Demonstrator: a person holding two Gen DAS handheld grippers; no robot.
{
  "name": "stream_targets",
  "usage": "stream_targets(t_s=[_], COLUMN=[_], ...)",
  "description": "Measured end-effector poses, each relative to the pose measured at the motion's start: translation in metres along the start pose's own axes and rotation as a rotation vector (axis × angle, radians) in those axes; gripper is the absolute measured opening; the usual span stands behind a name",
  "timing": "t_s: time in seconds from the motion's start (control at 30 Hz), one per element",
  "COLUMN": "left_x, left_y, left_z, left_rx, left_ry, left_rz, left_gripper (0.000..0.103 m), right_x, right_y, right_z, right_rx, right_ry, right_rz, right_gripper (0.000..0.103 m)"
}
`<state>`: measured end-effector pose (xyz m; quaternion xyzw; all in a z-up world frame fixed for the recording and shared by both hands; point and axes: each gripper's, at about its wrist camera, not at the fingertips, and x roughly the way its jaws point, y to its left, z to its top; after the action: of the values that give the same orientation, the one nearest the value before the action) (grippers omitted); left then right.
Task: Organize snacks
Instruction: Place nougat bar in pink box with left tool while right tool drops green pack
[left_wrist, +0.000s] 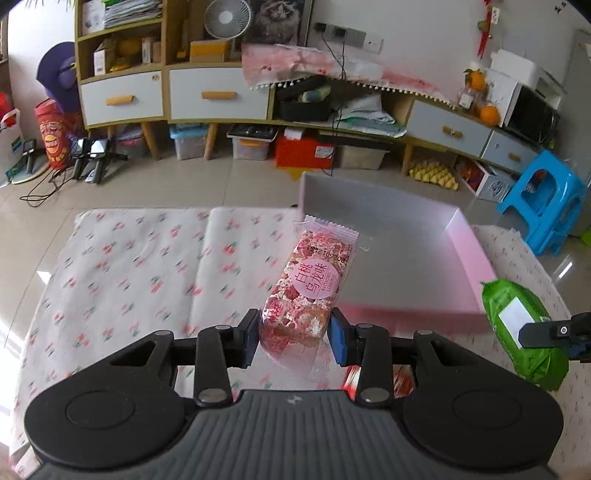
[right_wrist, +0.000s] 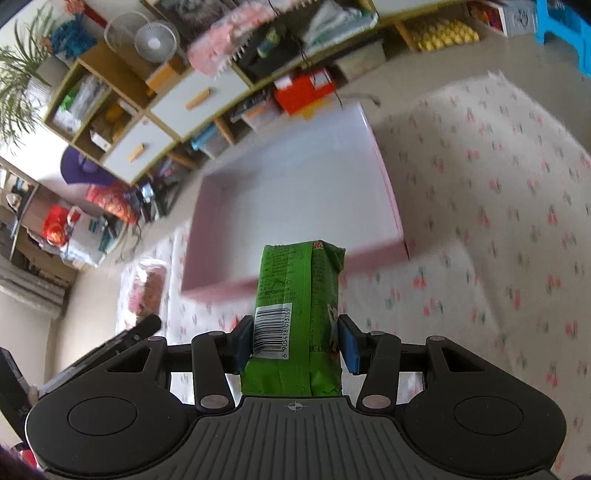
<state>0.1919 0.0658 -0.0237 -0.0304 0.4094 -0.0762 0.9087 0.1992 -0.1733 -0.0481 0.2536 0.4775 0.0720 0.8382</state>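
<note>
Left jaws: the left gripper (left_wrist: 293, 334) is being kept nearly closed, its blue pads being pressed against the lower end of a pink snack packet (left_wrist: 308, 291).
Right jaws: the right gripper (right_wrist: 297, 341) is being kept narrowly set, both pads being pressed against the sides of a green snack pack (right_wrist: 299, 306).
Pink snack packet: it is being held clear of the cloth, tilted so that its crimped top end is being pointed toward the near left corner of the tray; a round pink label with printed characters is being shown upward.
Green snack pack: it is being held upright between the pads, with its barcode panel being turned toward the left pad; in the left wrist view it (left_wrist: 524, 332) is being seen at the right edge, just beside the near right corner of the tray.
Pink tray (left_wrist: 476, 258): a shallow box with pink walls and a pale floor is being seen lying on the worktop, just beyond both packets; nothing is being shown inside it.
Worktop (left_wrist: 129, 277): it is being covered by a white cloth printed with small red and green motifs.
Loose wrappers: red and clear wrapping (left_wrist: 399, 380) is being glimpsed on the cloth beneath the left gripper; what it is cannot be told.
Background: a low cabinet with drawers (left_wrist: 218, 96), a small fan (left_wrist: 227, 18) and a blue stool (left_wrist: 543, 206) are being seen beyond the worktop, well apart from it.
</note>
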Motion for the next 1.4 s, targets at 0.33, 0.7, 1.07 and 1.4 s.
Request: stream_targets(t_s=[0.33, 0.7, 1.07, 1.4], left_x=[0.049, 0.069, 0.053, 0.048], left_y=[-0.032, -0.044, -0.041, -0.040], left_z=[0.023, 0.009, 0.004, 0.003], left_rx=[0.066, 0.194, 0.122, 0.084], left_ry=[-0.040, -0.008, 0.079, 0.045], left_rz=[-0.029, 0.108, 0.195, 0.136], left_gripper=[0.036, 0.036, 0.035, 0.052], right_x=[0.029, 0.070, 0.081, 0.073], right_y=[-0.011, -0.016, -0.018, -0.010], right_z=[0.055, 0.063, 0.056, 0.055], right_rx=[-0.042, -0.099, -0.141, -0.173], right_ry=[-0.143, -0.185, -0.171, -0.173], right_rz=[0.016, -0.003, -0.047, 0.007], right_gripper=[0.047, 0.047, 0.048, 0.048])
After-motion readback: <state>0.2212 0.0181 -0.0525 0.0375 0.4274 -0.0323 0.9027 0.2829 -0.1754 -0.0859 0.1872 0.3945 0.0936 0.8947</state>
